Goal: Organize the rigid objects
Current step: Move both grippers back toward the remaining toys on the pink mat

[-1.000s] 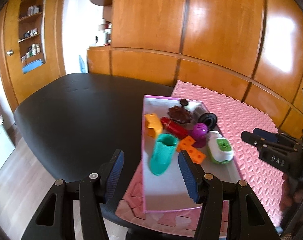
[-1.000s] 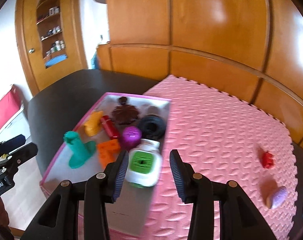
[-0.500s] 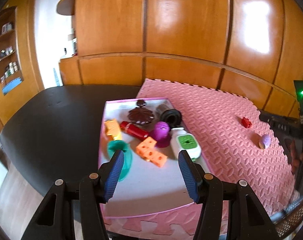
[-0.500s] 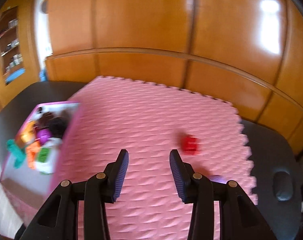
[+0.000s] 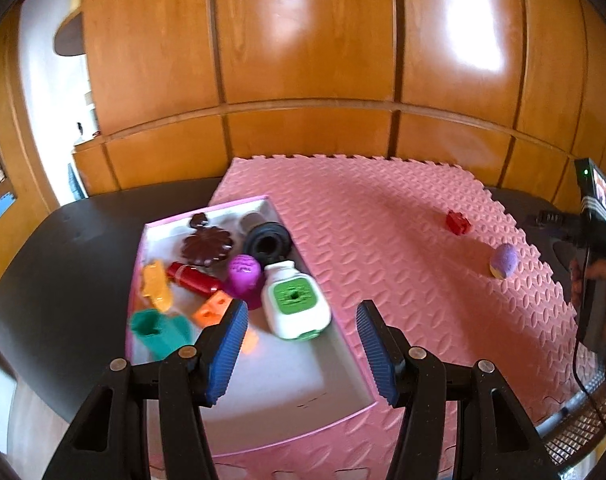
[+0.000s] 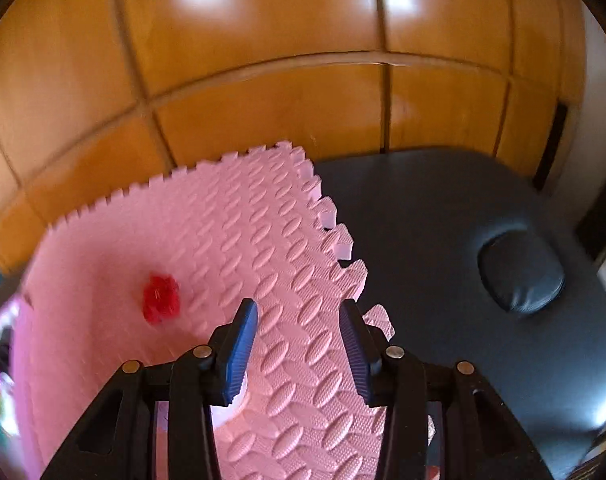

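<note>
Right gripper (image 6: pixel 299 344), jaws apart and empty, hangs over pink foam mat (image 6: pixel 263 248); red toy block (image 6: pixel 161 299) lies at ten o'clock, nearer than to the left gripper (image 5: pixel 301 352), also apart and empty.

Left gripper (image 5: pixel 301 350) hangs empty over the pink-rimmed tray (image 5: pixel 263 438) beside a white-and-green bottle (image 5: pixel 295 306)

left tool (image 5: pixel 301 344): jaws apart, empty, tilted down | right tool (image 6: pixel 299 346): jaws apart, empty, tilted down
</note>
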Demonstrator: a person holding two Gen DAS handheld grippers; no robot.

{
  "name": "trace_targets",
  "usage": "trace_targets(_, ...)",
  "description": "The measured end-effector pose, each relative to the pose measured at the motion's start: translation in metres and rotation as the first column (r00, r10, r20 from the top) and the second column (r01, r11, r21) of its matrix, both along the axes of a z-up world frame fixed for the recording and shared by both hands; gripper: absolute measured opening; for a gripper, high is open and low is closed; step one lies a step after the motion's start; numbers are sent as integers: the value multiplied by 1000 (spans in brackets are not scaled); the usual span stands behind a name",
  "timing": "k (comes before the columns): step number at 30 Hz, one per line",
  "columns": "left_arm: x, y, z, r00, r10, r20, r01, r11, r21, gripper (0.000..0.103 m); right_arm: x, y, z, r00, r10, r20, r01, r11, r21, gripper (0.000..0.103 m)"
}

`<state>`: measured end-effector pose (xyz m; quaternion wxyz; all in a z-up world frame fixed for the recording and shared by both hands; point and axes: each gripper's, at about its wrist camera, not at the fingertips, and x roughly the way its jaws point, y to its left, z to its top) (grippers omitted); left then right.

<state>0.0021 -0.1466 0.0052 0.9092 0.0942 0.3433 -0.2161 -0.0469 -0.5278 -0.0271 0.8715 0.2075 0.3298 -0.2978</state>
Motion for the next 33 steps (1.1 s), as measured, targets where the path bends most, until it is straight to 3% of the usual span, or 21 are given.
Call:
trace_targets(5,1,-21,-8,999,-37,-23,38,999,21,58,-1,-5,-4,1000,-19,-21,20,999,48,43)
trace_targets(33,13,-87,-40,974,-160,-161,170,984,53,61,-5,-14,-11,995,-85,-48,89,992,90,43)
